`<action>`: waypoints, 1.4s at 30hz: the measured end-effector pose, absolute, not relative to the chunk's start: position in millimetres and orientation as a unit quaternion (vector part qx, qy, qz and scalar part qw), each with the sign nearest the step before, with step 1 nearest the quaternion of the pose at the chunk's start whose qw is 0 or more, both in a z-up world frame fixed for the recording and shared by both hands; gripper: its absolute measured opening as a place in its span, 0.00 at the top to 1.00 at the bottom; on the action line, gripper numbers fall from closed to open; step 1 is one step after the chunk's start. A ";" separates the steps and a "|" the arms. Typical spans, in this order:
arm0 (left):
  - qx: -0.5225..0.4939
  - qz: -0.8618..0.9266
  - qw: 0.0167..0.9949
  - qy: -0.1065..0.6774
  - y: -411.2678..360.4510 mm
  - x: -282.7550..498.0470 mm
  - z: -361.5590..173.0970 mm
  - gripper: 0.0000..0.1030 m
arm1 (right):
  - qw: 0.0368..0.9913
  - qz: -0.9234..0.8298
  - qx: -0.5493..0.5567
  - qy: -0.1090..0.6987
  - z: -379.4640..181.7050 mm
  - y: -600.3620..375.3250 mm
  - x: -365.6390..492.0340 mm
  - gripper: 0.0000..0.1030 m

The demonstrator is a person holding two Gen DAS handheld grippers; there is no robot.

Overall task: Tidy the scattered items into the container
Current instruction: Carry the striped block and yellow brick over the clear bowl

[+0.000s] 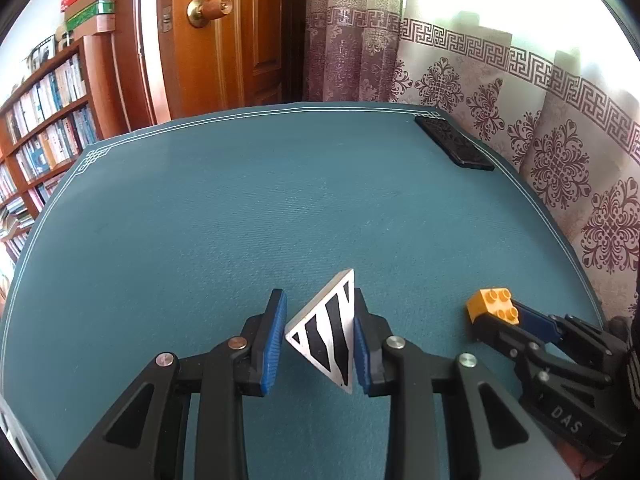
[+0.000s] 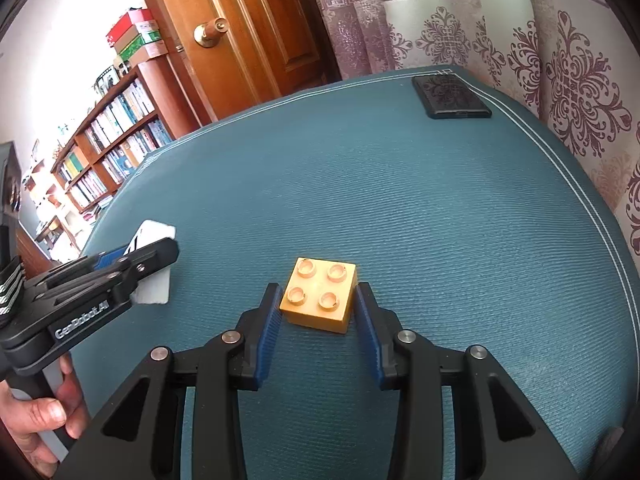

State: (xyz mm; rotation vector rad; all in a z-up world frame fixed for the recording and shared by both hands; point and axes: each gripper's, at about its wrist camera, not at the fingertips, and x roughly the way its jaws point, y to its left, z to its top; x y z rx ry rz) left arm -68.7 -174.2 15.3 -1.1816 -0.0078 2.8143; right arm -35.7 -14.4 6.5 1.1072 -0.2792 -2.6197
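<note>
A white triangular block with black stripes (image 1: 328, 332) stands on edge between the blue pads of my left gripper (image 1: 319, 296), which is shut on it; both pads touch its sides. From the right wrist view that block (image 2: 154, 292) shows as a white slab under the left gripper (image 2: 160, 250). An orange four-stud brick (image 2: 318, 300) sits between the pads of my right gripper (image 2: 318, 288), which is shut on it. The same brick (image 1: 492, 302) shows at the right gripper (image 1: 506, 318). A flat black patterned container (image 1: 454, 142) (image 2: 452, 96) lies at the table's far right corner.
The teal table mat (image 1: 240, 220) has white border lines near its edges. A patterned curtain (image 1: 560, 160) hangs close behind the right edge. A wooden door (image 1: 224, 40) and bookshelves (image 1: 48, 120) stand beyond the far edge. A hand (image 2: 40, 420) holds the left gripper's handle.
</note>
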 end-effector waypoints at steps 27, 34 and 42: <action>-0.324 0.942 -0.070 -0.057 -275.6 42.1 51.1 0.68 | 0.209 -0.904 0.366 -0.070 33.6 -61.1 -4.2 0.62; -0.313 0.942 -0.102 -0.070 -305.7 64.6 54.8 0.68 | 0.259 -0.894 0.359 -0.062 48.3 -103.8 8.4 0.62; -0.304 0.938 -0.143 -0.081 -347.8 94.9 58.2 0.68 | 0.333 -0.873 0.353 -0.051 61.8 -170.5 30.3 0.62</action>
